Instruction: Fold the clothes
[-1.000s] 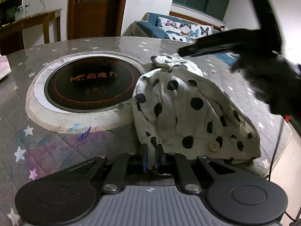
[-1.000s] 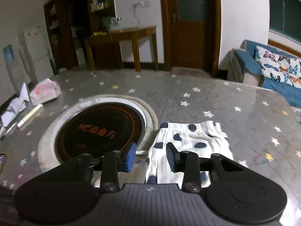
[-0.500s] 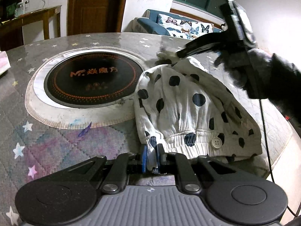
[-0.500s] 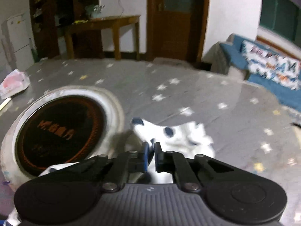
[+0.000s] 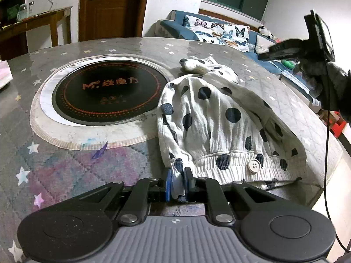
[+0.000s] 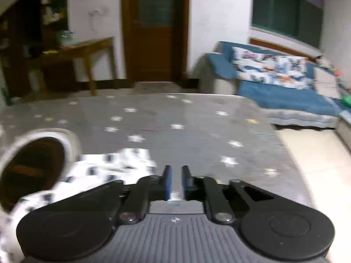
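Observation:
A white garment with dark polka dots lies bunched on the star-patterned table, its elastic waistband and a white button toward me. My left gripper pinches the waistband's left corner; its jaws are opening slightly, with cloth still pressed between the blue pads. In the right wrist view the garment lies blurred at lower left. My right gripper hovers beside it over bare table, jaws opening, nothing between them. A gloved hand carries that gripper at the upper right of the left wrist view.
A round black induction hob is set into the table left of the garment. The table's curved edge runs close on the right, with a thin cable hanging there. Beyond are a blue sofa, a wooden side table and a door.
The right gripper shut on the garment's far end, then let go and swung off to the right. The far end now rests on the table. The left gripper kept its hold.

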A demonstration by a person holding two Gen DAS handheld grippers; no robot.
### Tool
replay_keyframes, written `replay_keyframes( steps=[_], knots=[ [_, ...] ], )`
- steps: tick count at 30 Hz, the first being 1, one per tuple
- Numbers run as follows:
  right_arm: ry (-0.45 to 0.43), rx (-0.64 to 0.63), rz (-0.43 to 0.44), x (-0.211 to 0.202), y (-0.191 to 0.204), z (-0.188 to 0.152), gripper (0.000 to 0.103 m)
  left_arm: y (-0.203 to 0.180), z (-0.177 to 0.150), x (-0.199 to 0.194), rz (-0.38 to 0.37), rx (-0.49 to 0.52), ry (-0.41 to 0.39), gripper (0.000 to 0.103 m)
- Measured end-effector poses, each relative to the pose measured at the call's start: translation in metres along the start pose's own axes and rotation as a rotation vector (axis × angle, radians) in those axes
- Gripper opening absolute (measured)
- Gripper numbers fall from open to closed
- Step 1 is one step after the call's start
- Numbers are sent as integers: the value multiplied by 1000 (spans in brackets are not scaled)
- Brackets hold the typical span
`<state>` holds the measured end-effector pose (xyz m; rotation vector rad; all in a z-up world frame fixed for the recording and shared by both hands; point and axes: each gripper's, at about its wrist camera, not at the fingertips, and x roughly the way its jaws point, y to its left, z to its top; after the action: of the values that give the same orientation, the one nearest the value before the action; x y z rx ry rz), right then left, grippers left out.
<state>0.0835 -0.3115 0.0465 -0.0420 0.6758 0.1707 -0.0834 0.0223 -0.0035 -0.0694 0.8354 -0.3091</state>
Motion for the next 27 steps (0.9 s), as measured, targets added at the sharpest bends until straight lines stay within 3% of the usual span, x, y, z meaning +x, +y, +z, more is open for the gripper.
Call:
replay_keyframes(
  steps=[1,4,7,10,14,16,19,22,27],
  knots=[
    [3,-6,45,2,10,1,30,0,0,0,1,-2,0,15],
    [36,-49,152,16,47,2,34,0,0,0,2,-8,-1,15],
    [72,-98,234,30,81,2,49,1,0,0,-2,-14,-2,15],
    [109,-154,236,47,110,2,52,2,-1,0,-7,-20,-3,15],
    [158,-168,161,73,120,2,51,4,-2,0,-14,-27,-6,15],
    [188,-167,119,85,117,0,46,5,-2,0,-19,-31,-6,15],
    [200,-160,80,91,108,-3,23,7,-2,0,-26,-34,-7,16],
    [174,-158,58,83,97,-2,9,8,-2,1,-32,-34,-6,16],
    [78,-133,29,59,77,18,5,9,-2,1,-38,-36,-5,16]
  ],
)
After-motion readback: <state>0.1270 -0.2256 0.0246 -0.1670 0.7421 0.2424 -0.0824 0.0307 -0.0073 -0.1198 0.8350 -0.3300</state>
